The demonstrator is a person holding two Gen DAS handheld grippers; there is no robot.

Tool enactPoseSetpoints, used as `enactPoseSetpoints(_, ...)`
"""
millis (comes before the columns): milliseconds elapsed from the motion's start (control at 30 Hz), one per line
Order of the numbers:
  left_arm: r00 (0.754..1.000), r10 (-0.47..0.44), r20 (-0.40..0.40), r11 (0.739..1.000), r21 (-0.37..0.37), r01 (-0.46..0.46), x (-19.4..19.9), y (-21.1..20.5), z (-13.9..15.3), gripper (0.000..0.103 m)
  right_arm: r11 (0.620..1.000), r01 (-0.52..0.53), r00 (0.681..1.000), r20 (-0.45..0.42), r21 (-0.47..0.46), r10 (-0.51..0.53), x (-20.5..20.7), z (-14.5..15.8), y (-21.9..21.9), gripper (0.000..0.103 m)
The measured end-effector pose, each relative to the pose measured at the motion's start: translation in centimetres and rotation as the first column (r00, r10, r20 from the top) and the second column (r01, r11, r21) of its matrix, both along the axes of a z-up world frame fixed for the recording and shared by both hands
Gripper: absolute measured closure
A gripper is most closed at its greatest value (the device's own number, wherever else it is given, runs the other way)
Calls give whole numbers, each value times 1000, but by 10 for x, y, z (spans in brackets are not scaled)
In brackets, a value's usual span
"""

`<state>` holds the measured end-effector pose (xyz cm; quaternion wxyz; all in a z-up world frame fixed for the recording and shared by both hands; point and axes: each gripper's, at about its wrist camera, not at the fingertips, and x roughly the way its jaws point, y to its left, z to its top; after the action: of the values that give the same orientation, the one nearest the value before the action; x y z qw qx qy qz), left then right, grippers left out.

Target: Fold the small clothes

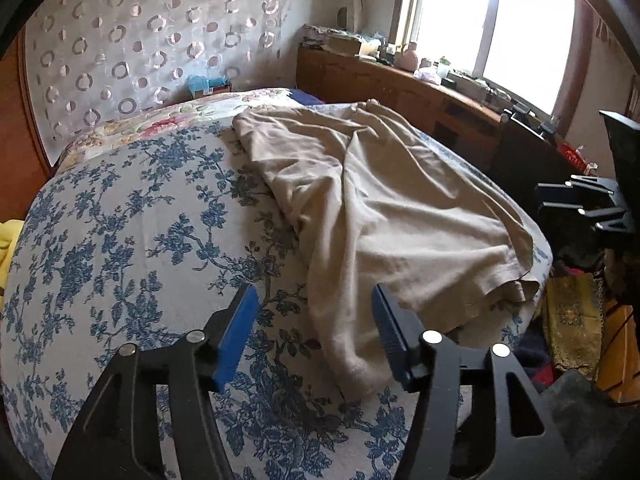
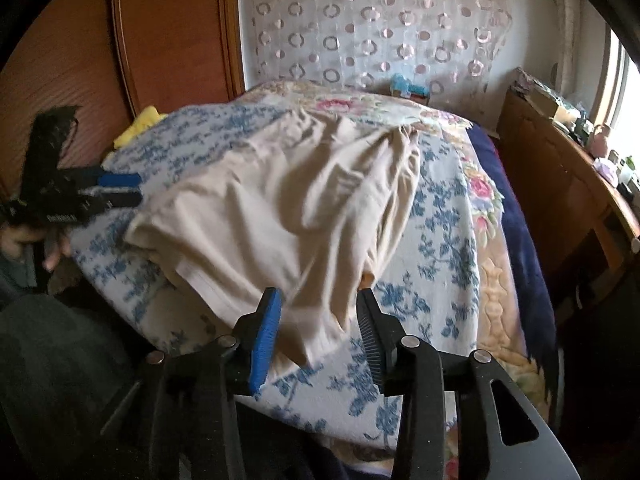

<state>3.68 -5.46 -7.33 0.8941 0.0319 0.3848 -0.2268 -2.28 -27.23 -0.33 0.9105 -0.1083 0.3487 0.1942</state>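
Beige garment [image 1: 384, 216] lies rumpled, loosely folded on floral bedspread [image 1: 140, 240], just ahead of left gripper [image 1: 314, 300] and right gripper [image 2: 318, 300], both released, holding nothing.

A beige garment [image 1: 384, 200] lay crumpled on the bed, spread lengthwise over the blue-flowered cover [image 1: 132, 232]. Its cloth was plain, soft and heavily creased, with long folds running from the far end toward the near edge. A stitched hem [image 2: 208, 284] showed along one near side, where the fabric lay doubled over itself. One near corner [image 2: 308, 344] reached close to the edge of the bed. It was not yet folded neatly.
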Motion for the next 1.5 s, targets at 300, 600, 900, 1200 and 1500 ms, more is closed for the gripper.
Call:
enactPoseSetpoints(300,1000,3,-15,1000,26,-3,7,-8,-10,39,990,134,990,-55,34,-132,28,-35,-3,49)
enactPoseSetpoints(600,999,3,-45,1000,3,-3,8,-6,-19,39,982,178,978,-120,60,-170,35,-58,-1,44)
enactPoseSetpoints(900,998,-31,-60,999,-30,30,5,-9,-22,50,992,117,986,-127,56,-109,26,-56,11,44)
enactPoseSetpoints(1200,986,-121,-114,986,-125,107,-1,-13,-22,100,997,49,992,-119,57,-42,17,-54,18,92)
enactPoseSetpoints(1500,993,-109,42,980,-164,114,-23,-8,29,101,992,46,998,-59,122,-39,13,-42,3,97)
